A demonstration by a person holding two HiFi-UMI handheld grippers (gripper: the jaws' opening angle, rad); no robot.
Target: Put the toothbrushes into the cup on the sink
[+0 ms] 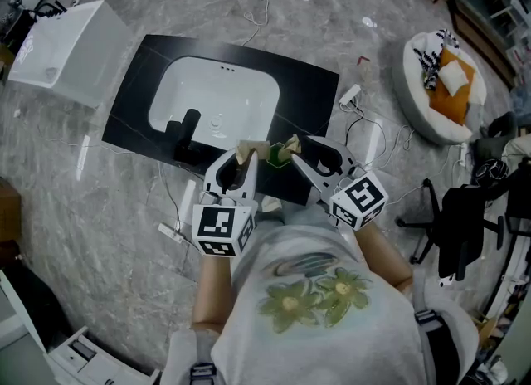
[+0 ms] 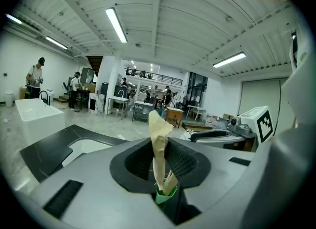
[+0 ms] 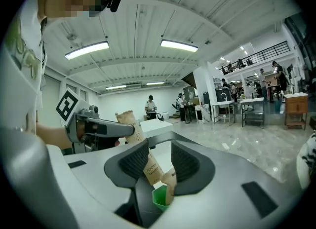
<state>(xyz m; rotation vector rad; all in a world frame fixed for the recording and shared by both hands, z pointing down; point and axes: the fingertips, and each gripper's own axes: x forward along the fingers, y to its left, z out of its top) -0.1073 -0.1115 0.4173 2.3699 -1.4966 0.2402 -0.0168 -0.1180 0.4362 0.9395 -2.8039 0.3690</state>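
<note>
A small green cup (image 1: 275, 156) stands at the front edge of the black sink counter (image 1: 307, 85), between my two grippers. My left gripper (image 1: 241, 164) is shut on a paper-wrapped toothbrush (image 1: 246, 153). In the left gripper view this toothbrush (image 2: 158, 139) stands upright with its lower end in the cup (image 2: 165, 195). A second wrapped toothbrush (image 1: 290, 144) leans in the cup on the right side. My right gripper (image 1: 312, 156) is beside it with the jaws wide. In the right gripper view the cup (image 3: 159, 197) and both wrappers show between those jaws, the pads apart from them.
The white basin (image 1: 214, 97) and a black faucet (image 1: 187, 130) lie beyond the cup. A white box (image 1: 62, 43) sits far left. A round cushion bed (image 1: 444, 85) and a black office chair (image 1: 465, 217) are on the right. Cables trail over the marble floor.
</note>
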